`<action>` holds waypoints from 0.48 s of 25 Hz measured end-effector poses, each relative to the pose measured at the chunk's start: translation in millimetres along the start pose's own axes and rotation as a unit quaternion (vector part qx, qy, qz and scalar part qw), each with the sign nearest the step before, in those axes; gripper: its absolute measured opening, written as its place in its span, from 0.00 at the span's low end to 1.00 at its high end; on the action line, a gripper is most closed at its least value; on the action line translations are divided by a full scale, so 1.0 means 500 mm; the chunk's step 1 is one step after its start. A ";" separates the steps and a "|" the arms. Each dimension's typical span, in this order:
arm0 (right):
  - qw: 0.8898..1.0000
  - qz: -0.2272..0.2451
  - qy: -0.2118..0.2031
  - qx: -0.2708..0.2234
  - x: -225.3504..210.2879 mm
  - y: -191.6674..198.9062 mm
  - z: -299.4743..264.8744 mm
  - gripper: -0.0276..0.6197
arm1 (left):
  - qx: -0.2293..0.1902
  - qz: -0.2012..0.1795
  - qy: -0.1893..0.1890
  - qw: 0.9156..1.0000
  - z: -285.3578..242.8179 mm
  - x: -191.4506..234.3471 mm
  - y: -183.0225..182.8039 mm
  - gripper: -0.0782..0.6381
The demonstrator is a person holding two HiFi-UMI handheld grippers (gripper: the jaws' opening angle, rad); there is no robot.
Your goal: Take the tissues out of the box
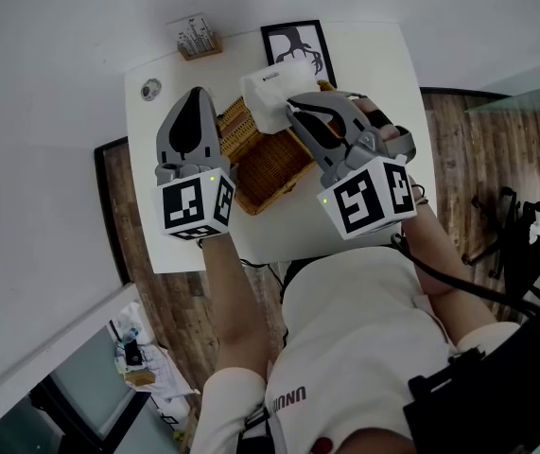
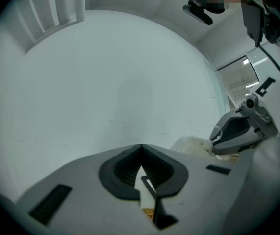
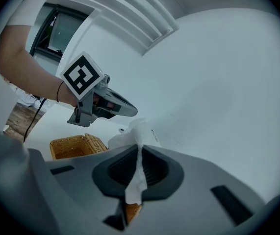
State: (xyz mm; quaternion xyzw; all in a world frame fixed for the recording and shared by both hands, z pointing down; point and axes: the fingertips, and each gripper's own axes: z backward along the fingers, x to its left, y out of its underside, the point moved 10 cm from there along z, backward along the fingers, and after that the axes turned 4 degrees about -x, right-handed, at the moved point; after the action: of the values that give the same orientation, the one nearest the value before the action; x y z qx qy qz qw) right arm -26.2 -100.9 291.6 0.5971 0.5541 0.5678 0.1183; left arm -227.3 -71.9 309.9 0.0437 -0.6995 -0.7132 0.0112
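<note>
A white tissue pack (image 1: pixel 274 97) lies on the far end of the wicker basket (image 1: pixel 270 168) on the white table (image 1: pixel 374 64). My right gripper (image 1: pixel 294 106) is shut on a white tissue (image 3: pixel 136 133), which runs between its jaws and bunches up past the tips. In the left gripper view that crumpled tissue (image 2: pixel 194 145) shows at the right gripper's tip (image 2: pixel 213 142). My left gripper (image 1: pixel 197 96) hovers over the basket's left edge, with its jaws together and nothing between them. In the right gripper view the left gripper (image 3: pixel 132 111) hangs just above the tissue, and the basket (image 3: pixel 76 146) sits below.
At the table's far edge stand a framed dark drawing (image 1: pixel 296 47) and a small wooden holder (image 1: pixel 199 39). A small round object (image 1: pixel 150 89) lies at the far left. A wooden floor with cables and dark gear (image 1: pixel 515 244) surrounds the table.
</note>
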 end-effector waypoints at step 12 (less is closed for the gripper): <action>1.000 0.003 0.001 0.003 0.001 0.001 0.000 0.09 | 0.001 0.000 0.000 1.000 0.000 0.001 0.001 0.13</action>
State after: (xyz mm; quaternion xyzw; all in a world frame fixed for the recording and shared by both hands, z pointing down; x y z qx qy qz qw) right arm -26.2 -100.9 292.3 0.5982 0.5542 0.5673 0.1149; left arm -227.9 -72.0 310.5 0.0441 -0.7004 -0.7123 0.0109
